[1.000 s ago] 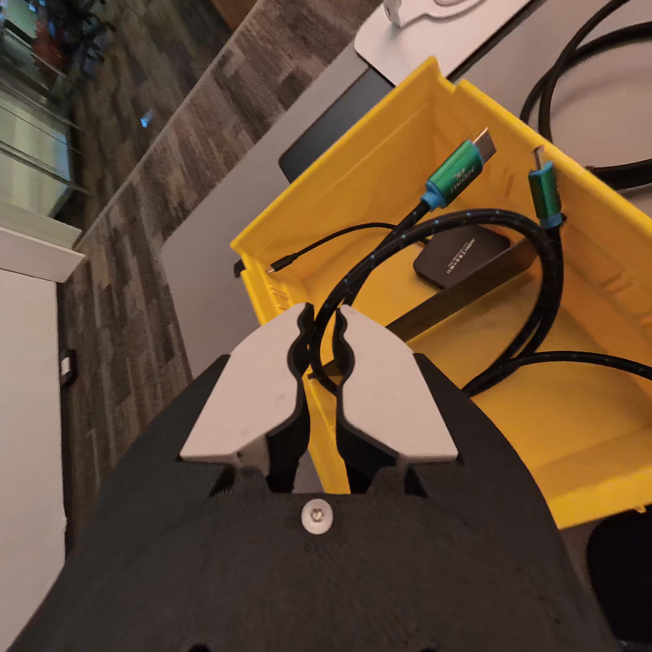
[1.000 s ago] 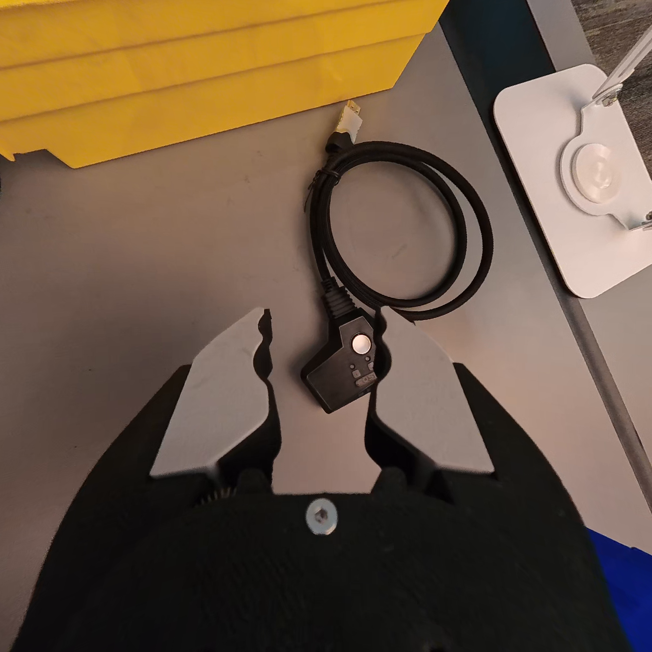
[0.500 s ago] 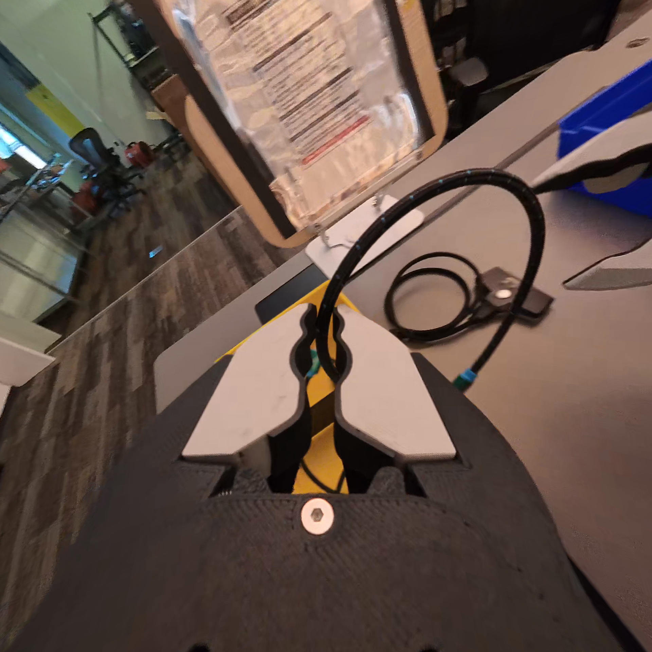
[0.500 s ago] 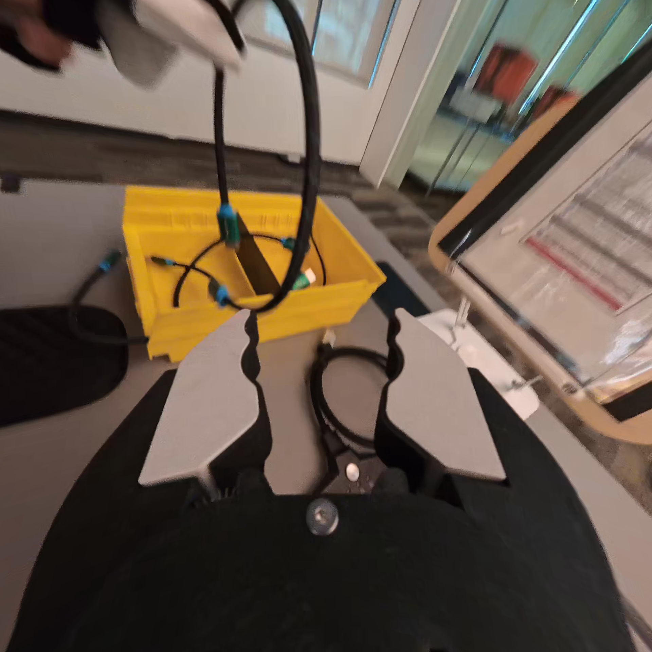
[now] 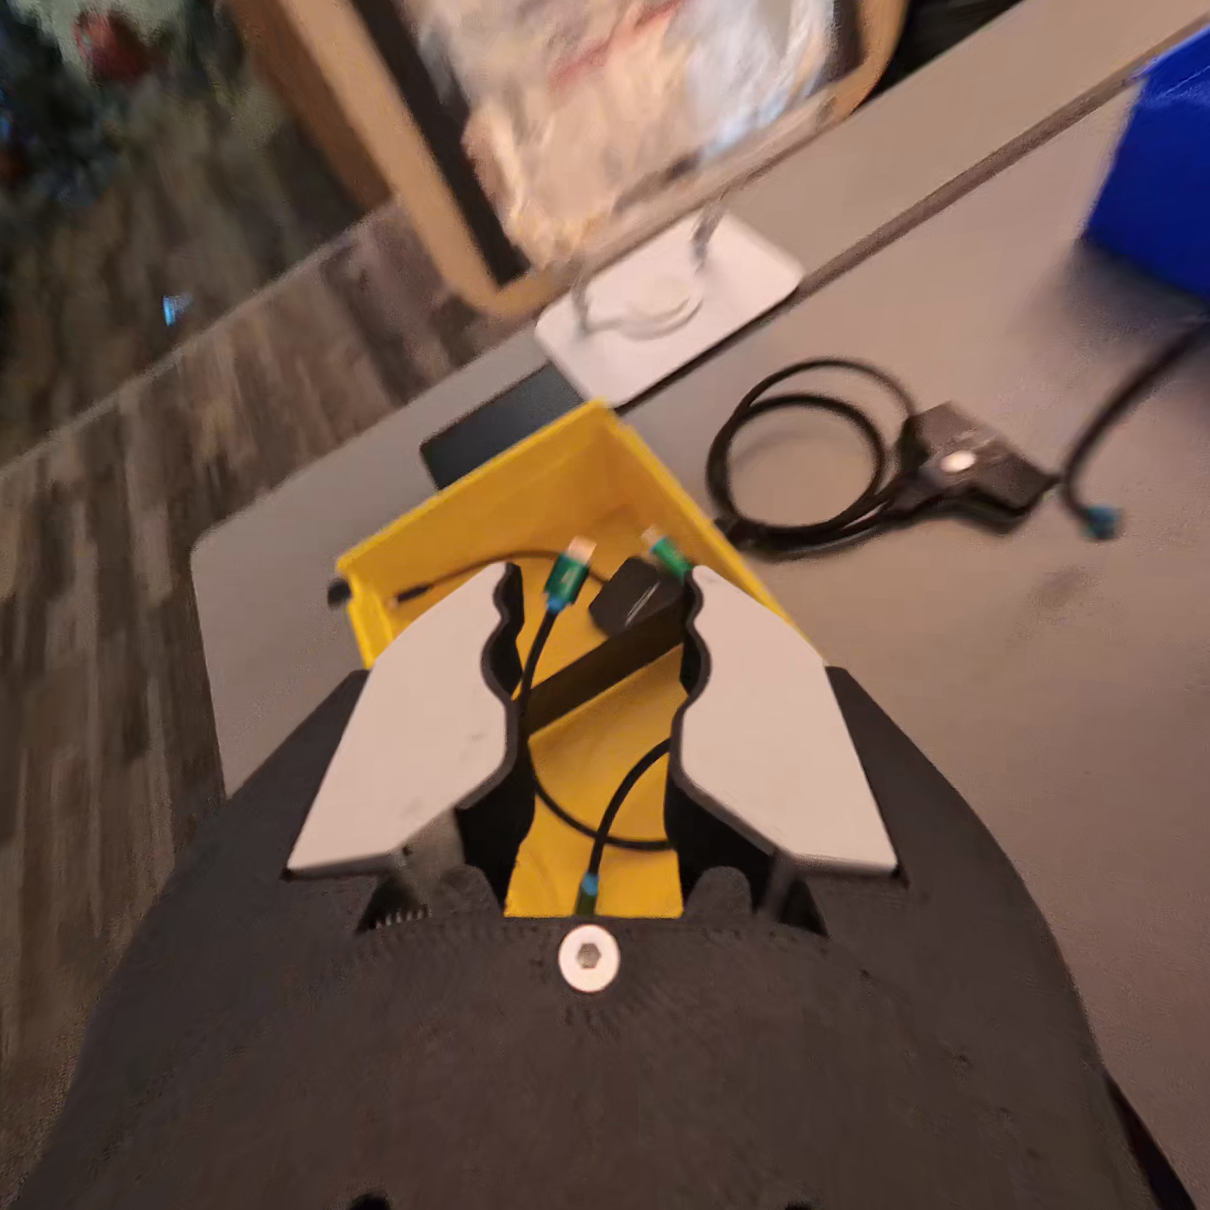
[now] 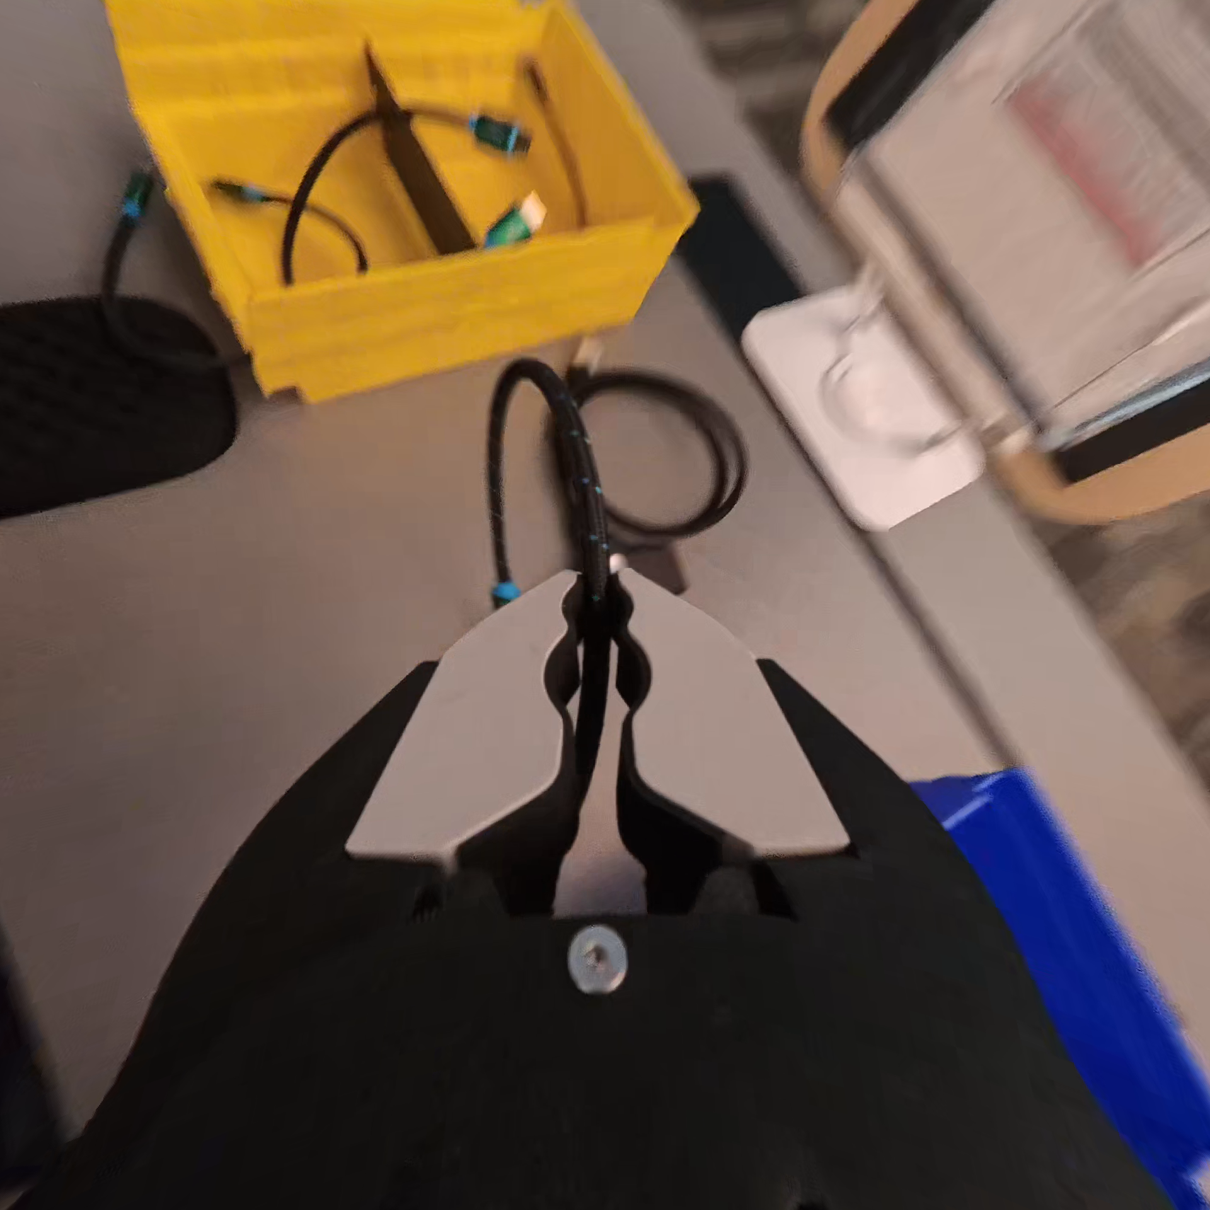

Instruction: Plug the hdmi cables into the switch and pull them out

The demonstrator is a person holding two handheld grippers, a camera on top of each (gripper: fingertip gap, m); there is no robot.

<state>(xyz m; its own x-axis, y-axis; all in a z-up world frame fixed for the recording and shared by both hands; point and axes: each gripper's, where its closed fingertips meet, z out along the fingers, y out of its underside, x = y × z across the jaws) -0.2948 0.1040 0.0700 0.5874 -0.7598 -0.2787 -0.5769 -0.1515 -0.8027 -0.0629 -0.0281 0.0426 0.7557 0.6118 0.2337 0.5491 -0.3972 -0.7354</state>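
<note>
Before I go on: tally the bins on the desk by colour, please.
Yellow bin: 1
Blue bin: 1
Total: 2

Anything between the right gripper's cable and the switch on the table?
Nothing visible. The right gripper is shut on the braided HDMI cable; the switch lies just past its fingers, partly hidden, with only its own coiled lead beside it.
</note>
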